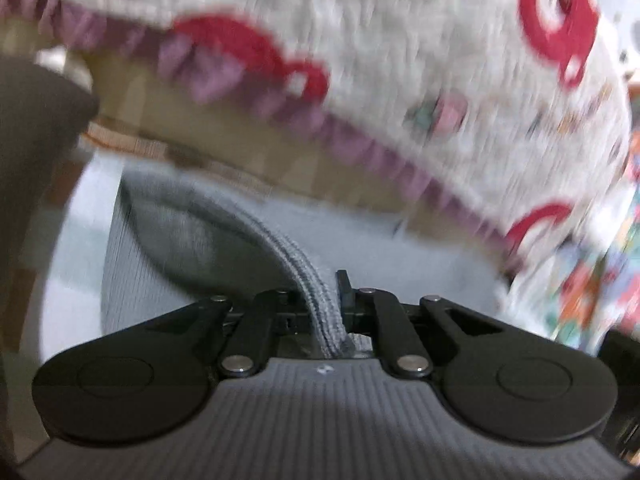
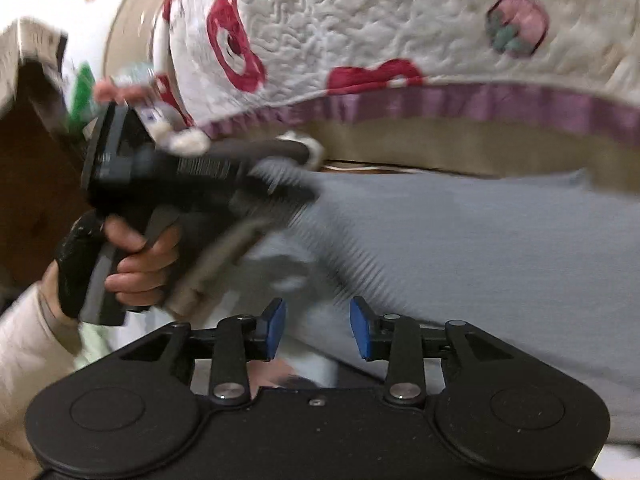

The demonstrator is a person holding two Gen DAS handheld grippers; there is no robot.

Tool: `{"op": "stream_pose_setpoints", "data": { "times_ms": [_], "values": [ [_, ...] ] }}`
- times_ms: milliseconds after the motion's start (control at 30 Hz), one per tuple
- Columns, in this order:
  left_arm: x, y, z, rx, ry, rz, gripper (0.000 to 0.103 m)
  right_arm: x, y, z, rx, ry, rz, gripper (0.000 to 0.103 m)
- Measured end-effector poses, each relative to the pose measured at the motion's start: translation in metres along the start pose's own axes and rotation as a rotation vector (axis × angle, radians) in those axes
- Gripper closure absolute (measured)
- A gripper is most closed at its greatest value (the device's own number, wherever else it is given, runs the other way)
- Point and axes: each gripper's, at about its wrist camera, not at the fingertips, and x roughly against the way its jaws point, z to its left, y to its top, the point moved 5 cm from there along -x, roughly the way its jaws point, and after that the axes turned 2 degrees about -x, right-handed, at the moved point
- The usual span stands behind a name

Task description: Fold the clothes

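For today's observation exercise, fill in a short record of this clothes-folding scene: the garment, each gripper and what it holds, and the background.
Garment: grey ribbed garment, spread out, one thick seamed edge raised
Left gripper: shut on the garment's edge
Right gripper: open, blue pads apart, nothing gripped
Left hand: wrapped round the left gripper's handle
Background: white quilted cover with red shapes and a purple frill
Picture quality: motion blur in both views
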Motion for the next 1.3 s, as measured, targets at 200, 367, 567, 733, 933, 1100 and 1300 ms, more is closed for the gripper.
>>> {"op": "stream_pose_setpoints", "data": {
  "times_ms": [200, 367, 567, 733, 933, 1100, 1300],
  "values": [
    [0.023, 0.033, -0.007, 0.069, -0.150, -0.161, 0.095, -0.049, -0.015, 0.012, 0.134, -0.242, -0.064, 0.048],
    [0.029, 0.026, -0.004, 0.038, -0.171, -0.166, 0.095, -0.056, 0.003, -0.053, 0.194, -0.528, -0.065, 0.059],
    [0.026, 0.026, 0.005, 0.059, -0.172, -0.173, 0.095, -0.035, 0.048, -0.098, 0.114, -0.542, -0.127, 0.060],
    [0.029, 0.029, 0.011, 0.088, -0.180, -0.185, 0.095, -0.004, 0.073, -0.111, 0.161, -0.667, -0.165, 0.061],
    [0.011, 0.052, 0.014, 0.082, -0.135, -0.202, 0.095, 0.013, 0.133, -0.148, 0.315, -0.897, -0.159, 0.065],
    [-0.010, 0.075, 0.026, 0.144, -0.104, -0.189, 0.095, 0.052, 0.165, -0.178, 0.103, -0.802, -0.194, 0.065],
    [-0.034, 0.066, 0.053, 0.283, -0.062, -0.140, 0.095, 0.104, 0.149, -0.208, -0.235, -0.586, -0.290, 0.040]
  ]
}}
